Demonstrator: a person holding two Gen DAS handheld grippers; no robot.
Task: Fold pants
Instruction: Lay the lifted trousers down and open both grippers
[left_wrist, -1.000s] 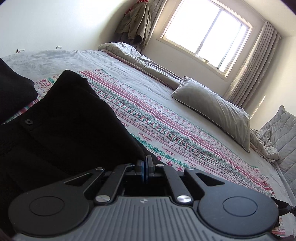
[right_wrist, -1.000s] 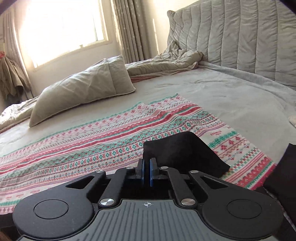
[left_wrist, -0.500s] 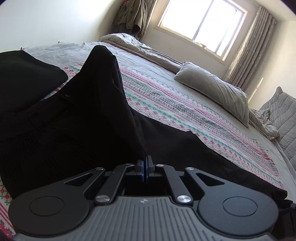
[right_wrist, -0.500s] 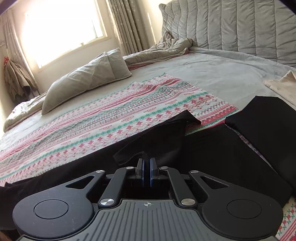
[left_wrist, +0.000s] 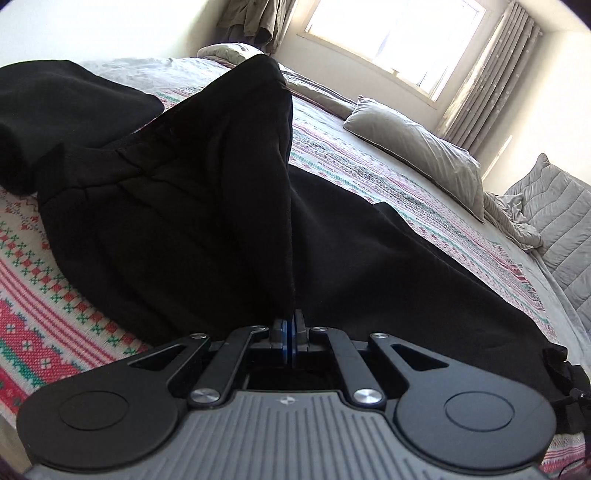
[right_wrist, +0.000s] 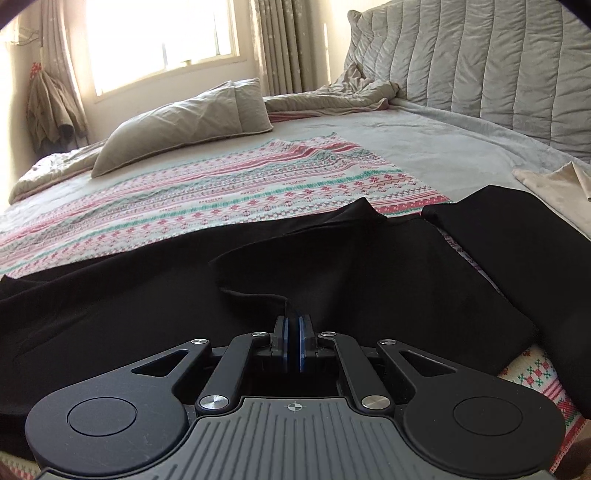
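Black pants (left_wrist: 192, 206) are lying spread across the patterned knit blanket (left_wrist: 40, 306) on the bed, along its near edge. A second dark folded garment (right_wrist: 517, 236) is resting just beside them toward the headboard (right_wrist: 480, 62) end.

Left gripper (left_wrist: 291, 328): jaws are pinching a fold of the pants, blue pads nearly meeting, and the cloth is rising from the grip in a tented ridge.

Right gripper (right_wrist: 293, 332): jaws are drawn narrow on a thin edge of the pants, probably a hem or a leg edge; a sliver of gap is showing between the pads.

A grey pillow (right_wrist: 184, 122) and a rumpled duvet (right_wrist: 332, 96) are sitting well apart, toward the far side.

Handling judgement: the fabric is looking soft, limp and fairly thick, like a light fleece or jersey. It is draping and sagging between the grips rather than holding shape, so it will likely fold easily but bunch. The best hold looks to be at edges or seams, with both grips keeping the span taut.
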